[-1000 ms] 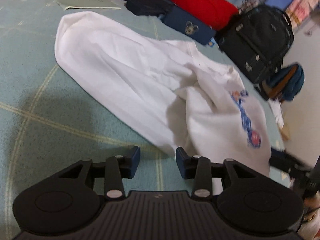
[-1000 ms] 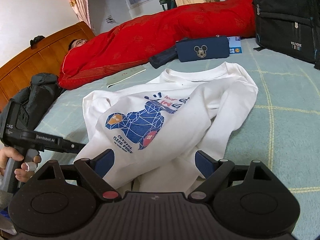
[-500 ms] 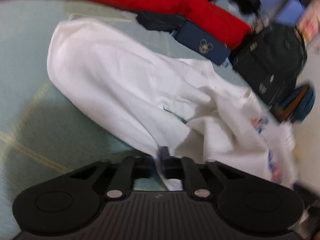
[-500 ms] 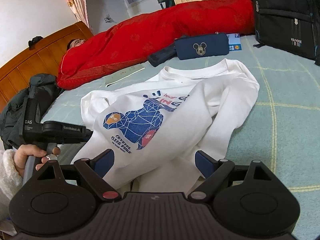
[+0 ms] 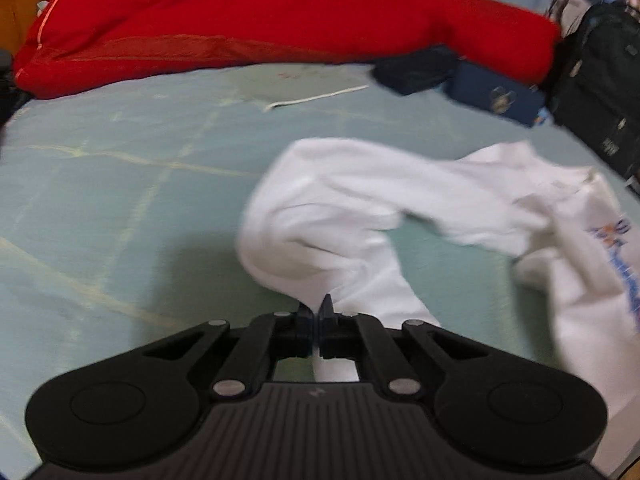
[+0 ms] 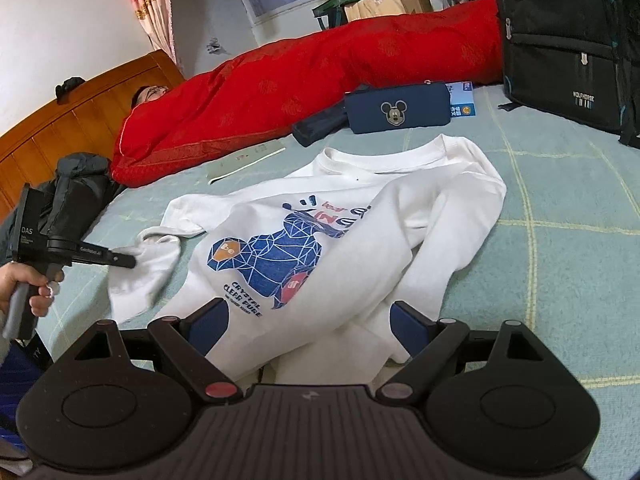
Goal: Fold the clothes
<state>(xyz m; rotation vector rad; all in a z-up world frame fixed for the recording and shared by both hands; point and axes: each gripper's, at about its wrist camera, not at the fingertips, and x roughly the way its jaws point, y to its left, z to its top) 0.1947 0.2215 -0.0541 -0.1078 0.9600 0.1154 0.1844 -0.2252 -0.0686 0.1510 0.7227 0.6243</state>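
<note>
A white long-sleeved shirt [image 6: 360, 216] with a blue bear print lies crumpled on the green checked bed sheet [image 6: 568, 264]. My left gripper [image 5: 316, 312] is shut on the shirt's sleeve [image 5: 320, 216], which stretches away from the fingers in a lifted loop. In the right wrist view the left gripper [image 6: 128, 261] shows at the left edge, held by a hand, with the sleeve cuff [image 6: 152, 268] in its tip. My right gripper [image 6: 308, 320] stands open low over the shirt's near hem, blue pads [image 6: 208, 324] on either side of the cloth, touching nothing that I can see.
A person lies under a red quilt [image 6: 320, 80] along the far side of the bed. A navy pouch with a mouse badge [image 6: 398, 107], a dark case [image 6: 316, 126] and a black backpack [image 6: 560, 40] stand behind the shirt. A dark jacket [image 6: 76, 196] lies at left by the wooden headboard.
My left gripper shut on the sleeve and pulled it up and leftward, away from the shirt body. The right gripper stayed open in nearly the same place.
</note>
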